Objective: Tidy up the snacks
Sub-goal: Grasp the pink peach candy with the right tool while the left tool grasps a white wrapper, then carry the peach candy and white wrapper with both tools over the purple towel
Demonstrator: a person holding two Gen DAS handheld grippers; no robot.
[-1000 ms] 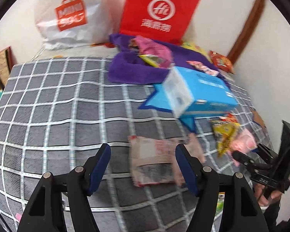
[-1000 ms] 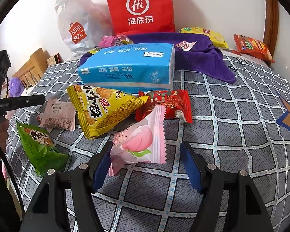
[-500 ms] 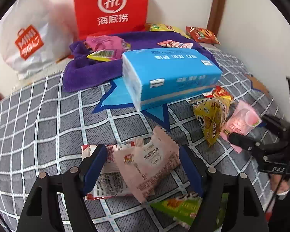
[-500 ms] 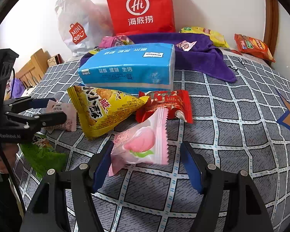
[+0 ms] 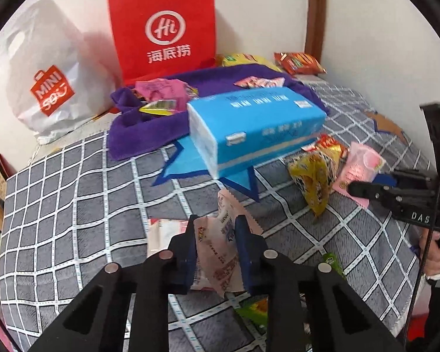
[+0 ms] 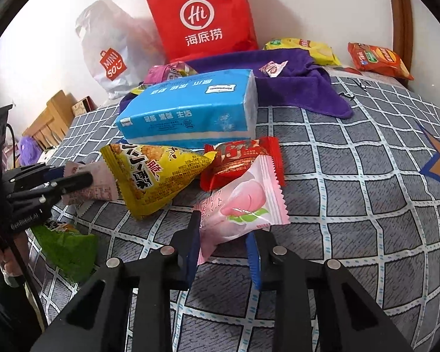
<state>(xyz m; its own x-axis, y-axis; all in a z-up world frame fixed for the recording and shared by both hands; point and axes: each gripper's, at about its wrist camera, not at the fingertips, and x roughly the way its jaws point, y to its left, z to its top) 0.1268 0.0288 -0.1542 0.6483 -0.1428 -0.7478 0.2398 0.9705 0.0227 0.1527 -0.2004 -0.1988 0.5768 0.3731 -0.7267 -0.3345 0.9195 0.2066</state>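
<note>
Snacks lie on a grey checked bedcover [image 6: 352, 205]. My left gripper [image 5: 217, 223] is shut on a pale pink snack packet [image 5: 223, 205], which stands upright and crumpled between its blue pads; from the right wrist view this gripper [image 6: 76, 174] holds the same packet [image 6: 99, 187] at the left. My right gripper [image 6: 222, 228] is closing, and its pads pinch the lower end of a pink peach packet [image 6: 243, 199]. A yellow triangular packet [image 6: 152, 176] and a red packet [image 6: 240, 158] lie just behind it.
A blue tissue pack [image 6: 190, 111] lies mid-bed. Behind it are a purple towel [image 6: 302, 88] with small packets, a red paper bag [image 6: 202, 14] and a white plastic bag [image 6: 111, 50] against the wall. A green packet [image 6: 64, 246] lies near the left gripper, another pale packet [image 5: 161, 234] under it.
The left gripper swung right over the pale packets and closed on one, which now stands up crumpled. The right gripper stayed put and closed on the peach packet.
</note>
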